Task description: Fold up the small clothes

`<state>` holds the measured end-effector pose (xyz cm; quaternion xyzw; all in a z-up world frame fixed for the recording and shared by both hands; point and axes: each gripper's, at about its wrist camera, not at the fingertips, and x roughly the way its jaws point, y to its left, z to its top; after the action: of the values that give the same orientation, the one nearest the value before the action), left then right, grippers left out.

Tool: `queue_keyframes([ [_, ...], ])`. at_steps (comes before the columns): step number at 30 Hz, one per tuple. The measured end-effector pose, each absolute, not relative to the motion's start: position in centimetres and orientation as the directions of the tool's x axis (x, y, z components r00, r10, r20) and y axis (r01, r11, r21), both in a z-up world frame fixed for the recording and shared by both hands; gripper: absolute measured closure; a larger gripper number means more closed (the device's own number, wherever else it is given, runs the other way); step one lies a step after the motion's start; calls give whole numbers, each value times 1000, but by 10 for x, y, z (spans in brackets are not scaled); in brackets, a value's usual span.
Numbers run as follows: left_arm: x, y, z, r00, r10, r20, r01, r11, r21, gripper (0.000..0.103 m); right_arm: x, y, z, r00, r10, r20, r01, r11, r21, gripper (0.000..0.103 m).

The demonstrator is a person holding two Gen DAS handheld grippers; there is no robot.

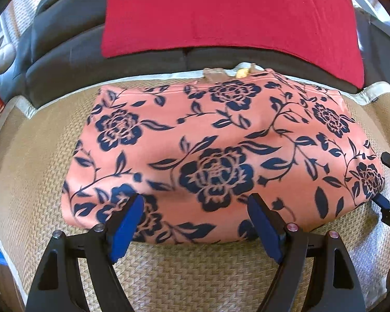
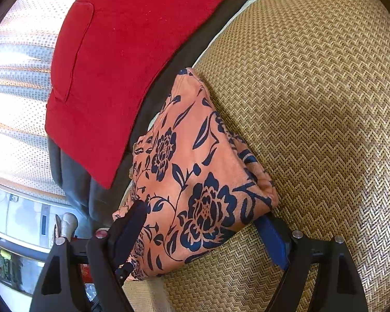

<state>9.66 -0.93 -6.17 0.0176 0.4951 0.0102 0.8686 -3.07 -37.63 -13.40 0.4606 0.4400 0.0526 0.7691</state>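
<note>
Left wrist view: folded floral garment lies on the woven mat, just below a red cloth. Left gripper hangs open over its near edge. Right gripper straddles one corner, jaws wide, not pinching.

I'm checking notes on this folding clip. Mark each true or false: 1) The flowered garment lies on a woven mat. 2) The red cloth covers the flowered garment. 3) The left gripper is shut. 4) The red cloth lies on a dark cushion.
1) True: the flowered garment lies on the woven mat.
2) False: the red cloth lies beyond the garment, not over it.
3) False: the left gripper is open, fingers spread over the garment's near edge.
4) True: the red cloth lies on the dark cushion.
</note>
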Motion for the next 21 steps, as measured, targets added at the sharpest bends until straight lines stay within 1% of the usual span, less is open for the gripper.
queue_keyframes([
  [2,102,-15,-61,507,32,-861,6,999,40,21,-30,-377,-133,609,484,-629,325,571,754,18],
  [4,106,-19,-60,507,32,-861,7,999,42,21,-29,-377,-130,606,470,-642,326,589,739,21],
  [8,110,-25,-57,509,26,-860,12,999,38,21,-31,-380,-132,603,469,-645,337,583,739,22],
  [10,110,-26,-56,511,22,-859,17,999,35,21,-33,-383,-132,608,463,-645,347,576,740,22],
  [14,111,-27,-56,511,21,-859,18,999,35,21,-37,-385,-127,611,410,-677,366,612,701,21],
  [21,111,-24,-58,512,23,-859,8,999,31,21,-29,-381,-124,603,400,-690,366,629,686,20],
])
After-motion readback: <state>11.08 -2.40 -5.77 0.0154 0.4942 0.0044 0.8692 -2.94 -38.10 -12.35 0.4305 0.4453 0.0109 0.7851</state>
